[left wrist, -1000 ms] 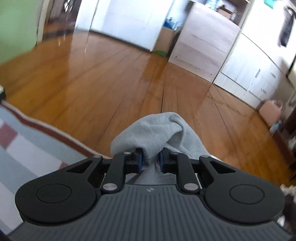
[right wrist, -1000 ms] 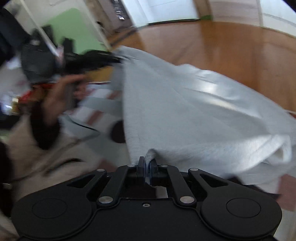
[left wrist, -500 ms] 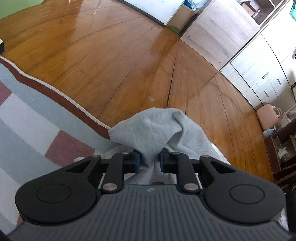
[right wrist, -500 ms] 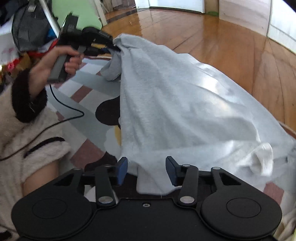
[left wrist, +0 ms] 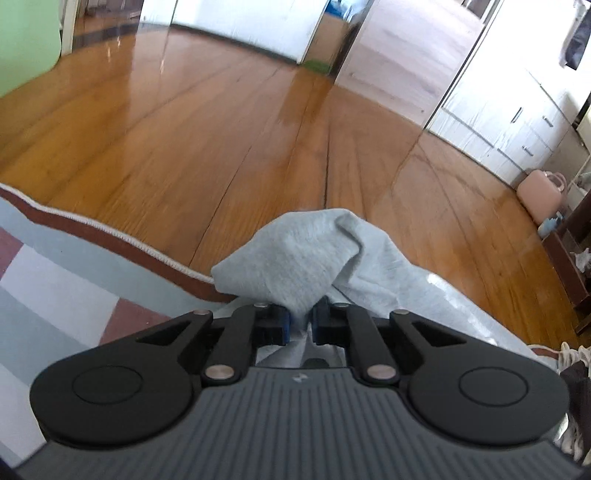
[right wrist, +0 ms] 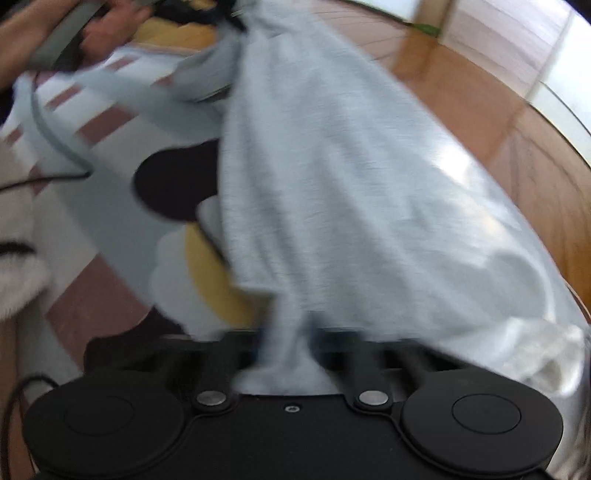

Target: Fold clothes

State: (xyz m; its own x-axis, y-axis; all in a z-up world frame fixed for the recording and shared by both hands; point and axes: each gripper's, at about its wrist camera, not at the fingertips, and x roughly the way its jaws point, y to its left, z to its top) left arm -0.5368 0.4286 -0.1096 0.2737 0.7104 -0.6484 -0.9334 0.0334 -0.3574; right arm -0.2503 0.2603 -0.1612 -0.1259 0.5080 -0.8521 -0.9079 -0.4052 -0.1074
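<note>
**A:** Status on your left gripper (left wrist: 300, 320)?

**B:** Its jaws have just been closing, and they're now clamped on a bunched corner of the grey garment (left wrist: 295, 258). Cloth fills the gap between the blue pads (left wrist: 283, 325) and puffs up in a peak just past the fingertips. From there it trails off to your right, over the edge of the striped rug (left wrist: 55, 280) and onto the wooden floor (left wrist: 221, 140).

**A:** And your right gripper (right wrist: 286, 354)?

**B:** That view is motion-blurred, but a twist of the same garment (right wrist: 351, 192) is pinched between the jaws. They've just been closing too, and fabric sits between them. So clamped on cloth, as far as the blur allows.

**A:** Where's the garment overall?

**B:** Stretched between your two grippers. From the right wrist it runs as one broad sheet up and away to the top of frame, where your left hand (right wrist: 103, 29) grips the other tool's handle. Its lower right part slumps in folds, with a paler, whiter bunch (right wrist: 546, 365) at the far right edge.

**A:** What's under it?

**B:** The rug (right wrist: 110, 122), with pale grey and dusty red blocks, a black round patch (right wrist: 173, 184) and a yellow patch (right wrist: 210, 280) next to the cloth's left edge. A dark cable (right wrist: 48, 147) crosses the rug on the left.

**A:** Anything else near you?

**B:** White cabinets (left wrist: 517, 110) and a pink case (left wrist: 539, 195) against the far right wall in the left view.
</note>
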